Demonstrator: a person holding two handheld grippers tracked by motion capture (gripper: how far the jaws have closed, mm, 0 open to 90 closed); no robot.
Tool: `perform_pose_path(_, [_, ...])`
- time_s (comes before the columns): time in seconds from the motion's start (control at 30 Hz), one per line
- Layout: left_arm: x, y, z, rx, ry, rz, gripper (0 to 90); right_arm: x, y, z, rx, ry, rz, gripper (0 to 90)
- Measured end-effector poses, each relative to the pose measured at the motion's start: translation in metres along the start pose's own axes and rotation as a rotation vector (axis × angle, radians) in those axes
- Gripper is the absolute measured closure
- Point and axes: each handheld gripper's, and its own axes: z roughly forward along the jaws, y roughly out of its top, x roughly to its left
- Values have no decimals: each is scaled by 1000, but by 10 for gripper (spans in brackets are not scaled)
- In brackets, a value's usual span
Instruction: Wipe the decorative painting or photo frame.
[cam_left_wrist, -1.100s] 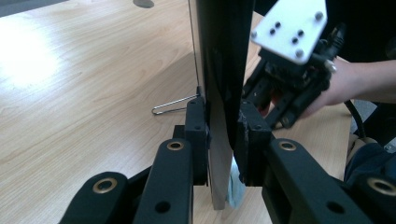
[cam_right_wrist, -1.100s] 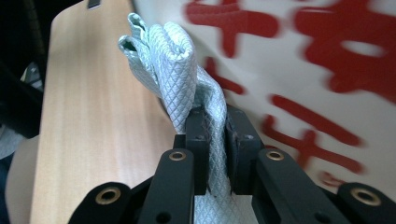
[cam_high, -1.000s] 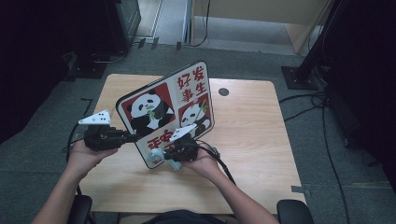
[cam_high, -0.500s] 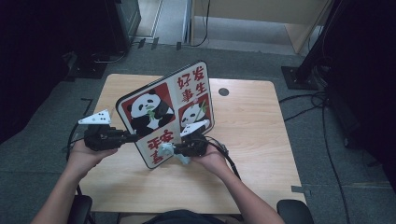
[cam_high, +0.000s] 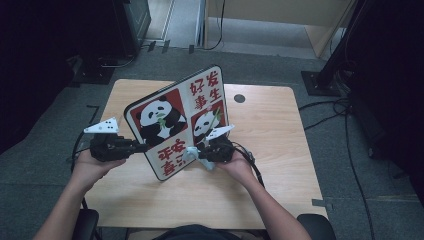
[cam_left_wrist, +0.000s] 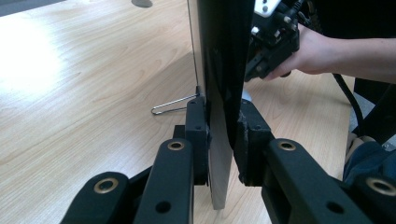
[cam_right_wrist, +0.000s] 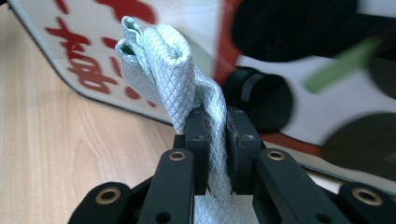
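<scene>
Nearest the person, at about six o'clock on the table (cam_high: 280, 200), the two hands come in from the bottom edge of the high view. The right gripper (cam_high: 202, 154) has its jaws pinched tight on a folded pale-blue cloth (cam_right_wrist: 180, 74), whose bunched end pokes out past the jaw tips and sits right against the printed face of the panda board (cam_high: 177, 120). At about nine o'clock, the left gripper (cam_high: 142, 147) clamps the lower left edge of that board; in the left gripper view the thin panel runs straight between the two pads, which press on both its faces.

The board stands near the table's middle, held up on its lower edge and tilted back, its picture side turned toward the person and toward the cloth. Its long axis runs from roughly seven o'clock near the hands up to one o'clock at the far top corner. A wire stand (cam_left_wrist: 173, 105) juts from its back, on the far side.

By my reading the work is wiping the board's face: board steadied and cloth in hand are done, and the cloth sits at the lower part, so most of the surface is probably left to cover. Farther off, a small dark hole (cam_high: 239, 98) sits in the tabletop near one o'clock.
</scene>
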Motion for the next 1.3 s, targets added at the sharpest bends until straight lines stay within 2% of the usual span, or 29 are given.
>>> perform_pose_path(0.2, [0, 0, 0, 0, -1, -2, 779, -14, -4, -6, -28, -1, 31, 810])
perform_pose_path(0.43, [0, 0, 0, 1, -1, 1, 778, -32, -7, -11, -52, 42, 21, 810])
perform_pose_path(0.57, [0, 0, 0, 2, -1, 2, 778, -42, -8, -14, -71, 39, 12, 810])
perform_pose_path(0.7, [0, 0, 0, 0, 1, 4, 777, -53, -12, -18, -81, 53, 29, 810])
perform_pose_path(0.93, [0, 0, 0, 1, 0, 8, 775, -70, -12, -25, -78, 46, 0, 809])
perform_pose_path(1.07, [0, 1, 0, 1, 0, 8, 774, -78, -14, -28, -81, 51, 17, 810])
perform_pose_path(1.3, [0, 1, 0, 4, 1, 11, 774, -92, -19, -35, -84, 21, 39, 809])
